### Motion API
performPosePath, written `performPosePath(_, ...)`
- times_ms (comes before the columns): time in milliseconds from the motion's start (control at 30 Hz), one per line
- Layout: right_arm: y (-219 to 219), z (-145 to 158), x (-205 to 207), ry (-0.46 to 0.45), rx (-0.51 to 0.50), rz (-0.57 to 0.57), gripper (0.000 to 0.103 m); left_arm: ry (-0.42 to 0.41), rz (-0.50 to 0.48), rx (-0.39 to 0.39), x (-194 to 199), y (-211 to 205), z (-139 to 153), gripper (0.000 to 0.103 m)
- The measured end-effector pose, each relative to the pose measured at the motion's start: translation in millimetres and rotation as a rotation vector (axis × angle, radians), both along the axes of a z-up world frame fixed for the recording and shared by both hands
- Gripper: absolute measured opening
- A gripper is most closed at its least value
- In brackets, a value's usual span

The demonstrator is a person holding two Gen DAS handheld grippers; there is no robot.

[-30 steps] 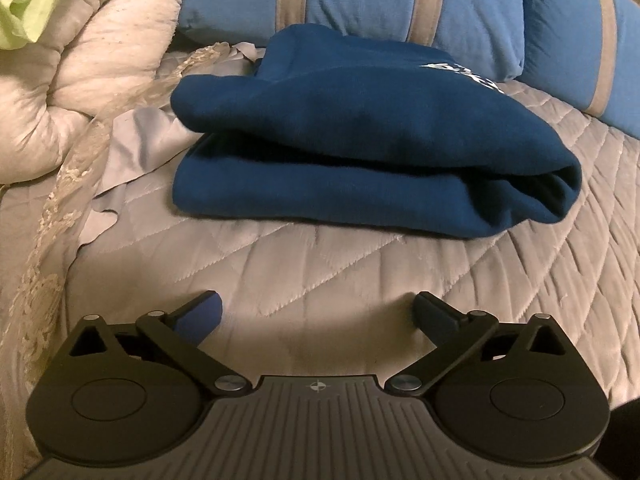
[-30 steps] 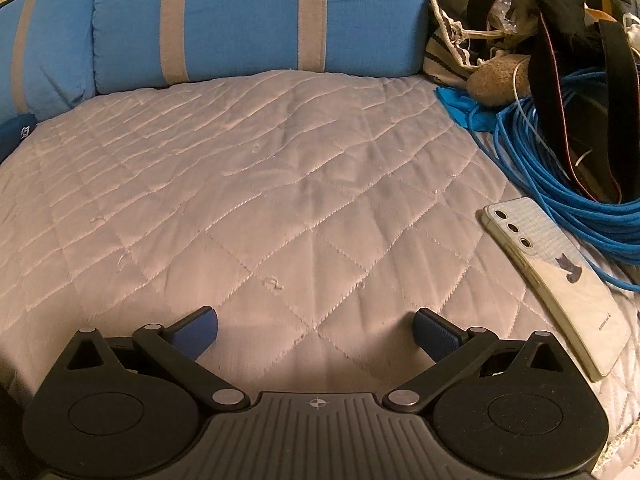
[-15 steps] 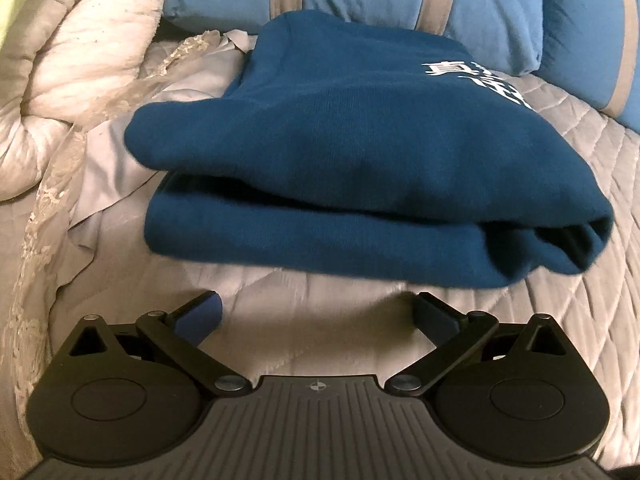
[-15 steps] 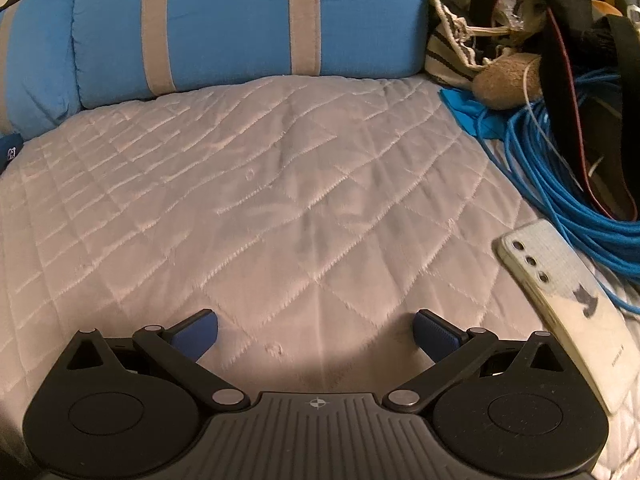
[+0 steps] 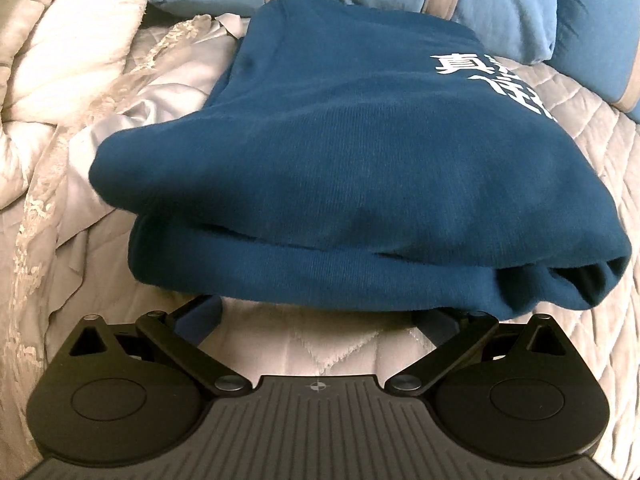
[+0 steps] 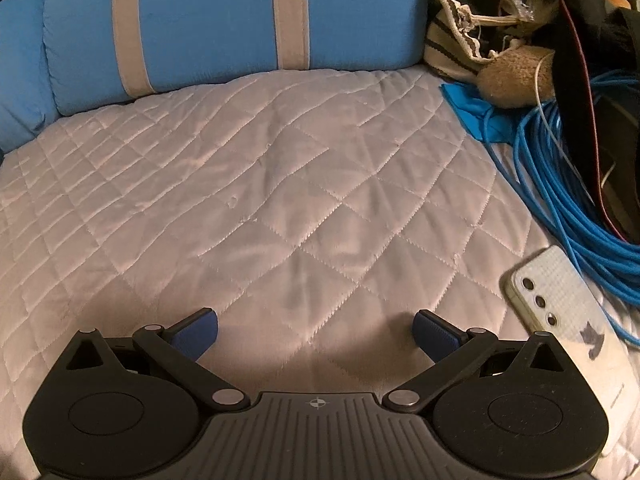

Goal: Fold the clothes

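The right hand-held gripper [image 6: 315, 330] sits low in the frame, its blue-padded fingers [image 6: 194, 334] spread wide over bare quilted bed cover [image 6: 280, 200], nothing between them. Across the top, a blue pillow [image 6: 224, 20] with pale stripes. Upper right, a heap: a coil of blue cable [image 6: 568, 196], a tan fuzzy thing, perhaps a plush toy [image 6: 516, 80], dark straps. At the lower right, a white phone [image 6: 568, 320] lies camera-side up, just beside the cable.

A home bedroom: a bed with a quilted grey cover [image 6: 280, 200], blue pillows with pale stripes [image 6: 224, 24] at the far side, a bunched cream duvet [image 5: 60, 72] at left, a phone [image 6: 568, 320] and coiled blue cable [image 6: 560, 192] at right.
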State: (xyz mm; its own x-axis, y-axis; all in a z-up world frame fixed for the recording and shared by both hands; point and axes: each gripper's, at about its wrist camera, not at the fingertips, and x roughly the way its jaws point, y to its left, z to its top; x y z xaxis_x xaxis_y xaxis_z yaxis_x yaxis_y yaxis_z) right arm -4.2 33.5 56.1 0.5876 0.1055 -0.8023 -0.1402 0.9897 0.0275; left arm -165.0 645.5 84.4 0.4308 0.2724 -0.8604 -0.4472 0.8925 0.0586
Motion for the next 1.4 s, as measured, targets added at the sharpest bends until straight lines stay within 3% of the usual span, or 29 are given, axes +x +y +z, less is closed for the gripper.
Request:
performPosePath(233, -1, -3, 6, -0.01, 0.029, -0.022, 0.103, -0.042, 0.004, 0.027, 3, -1, -3, 0.103)
performPosePath(700, -3, -20, -12, -0.255, 0.07, -0.043, 0.103, -0.274, -0.028, 0.141, -17, -14, -14, 0.103)
performPosePath(933, -6, -29, -22, -0.335, 0.096, -0.039, 0.103, -0.375, -0.019, 0.173, -28, -16, -22, 0.103)
performPosePath(1400, -5, -30, -35, -0.394, 0.051, -0.115, 0.103, -0.39, 0.003, 0.223, -31, -25, -25, 0.103)
